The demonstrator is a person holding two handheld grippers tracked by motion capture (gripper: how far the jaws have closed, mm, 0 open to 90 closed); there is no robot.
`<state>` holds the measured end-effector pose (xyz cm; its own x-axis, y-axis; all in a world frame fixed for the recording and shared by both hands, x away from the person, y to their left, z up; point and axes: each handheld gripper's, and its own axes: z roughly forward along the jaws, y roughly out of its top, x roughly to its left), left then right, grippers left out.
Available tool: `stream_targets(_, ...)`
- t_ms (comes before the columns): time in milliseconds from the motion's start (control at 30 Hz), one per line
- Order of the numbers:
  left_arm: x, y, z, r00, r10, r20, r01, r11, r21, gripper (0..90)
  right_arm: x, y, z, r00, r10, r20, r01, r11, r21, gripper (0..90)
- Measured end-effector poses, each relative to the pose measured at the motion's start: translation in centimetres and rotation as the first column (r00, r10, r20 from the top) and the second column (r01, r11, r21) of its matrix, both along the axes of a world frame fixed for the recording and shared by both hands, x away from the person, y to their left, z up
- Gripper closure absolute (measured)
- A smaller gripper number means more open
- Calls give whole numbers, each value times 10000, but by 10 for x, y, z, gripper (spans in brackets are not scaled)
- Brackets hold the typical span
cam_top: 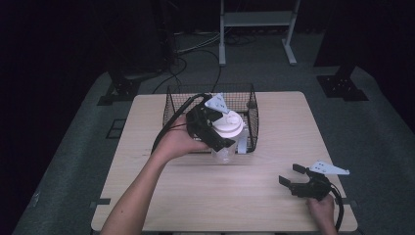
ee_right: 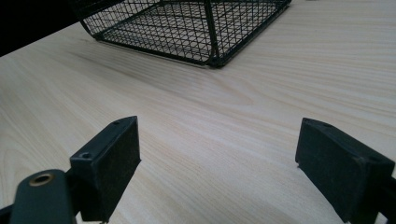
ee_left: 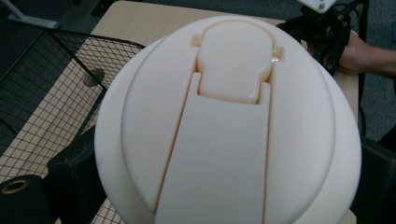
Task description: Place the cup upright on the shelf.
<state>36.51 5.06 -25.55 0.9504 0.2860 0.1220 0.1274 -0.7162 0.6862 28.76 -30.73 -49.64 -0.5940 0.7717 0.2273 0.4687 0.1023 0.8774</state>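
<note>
- High view: the left gripper (cam_top: pixel 221 133) is clamped around the white lid (cam_top: pixel 229 123) of a clear bottle (cam_top: pixel 226 152), its jaws pressed to the lid's sides.
- The bottle sits upright at the front rim of the black wire basket (cam_top: pixel 172 105), which stands at the far edge of the table (cam_top: pixel 205 196), about mid-width; whether the bottle is inside the mesh or just in front of it cannot be told.
- The person's left hand (cam_top: pixel 176 142) wraps the gripper body, and a black cable (cam_top: pixel 172 123) loops from it over the basket's left wall.
- The right gripper (cam_top: pixel 290 175) rests near the table's front right corner, jaws spread apart and holding nothing, well apart from the bottle; the right hand (cam_top: pixel 322 208) holds it at the front edge.
- Left gripper view: the cream-white lid (ee_left: pixel 229 135) sits between the jaws, a flip cap moulded into its top with a raised strap running down its middle. No brand, label or writing can be read on it.
- The basket mesh (ee_left: pixel 51 88) lies to the left, over the wood; the other gripper (ee_left: pixel 327 32) and hand (ee_left: pixel 369 53) show at the upper right.
- Right gripper view: the two black pads (ee_right: pixel 112 163) stand wide open above bare wood grain, with nothing between them.
- The basket's corner (ee_right: pixel 210 32) stands farther off, towards the top of the view.
</note>
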Motion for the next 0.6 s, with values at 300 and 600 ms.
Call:
stream_targets(300, 16, 1, 17, 9999, 131, -69, -132, 9998, -175, 52, 0, -1, 0, 10000, -8, -3, 8, 9999, 117, 129)
stream_targets(600, 35, -3, 30, 9986, 522, -57, -522, 9986, -8, 52, 1, -1, 0, 10000, -4, 14, 4, 10000, 66, 129)
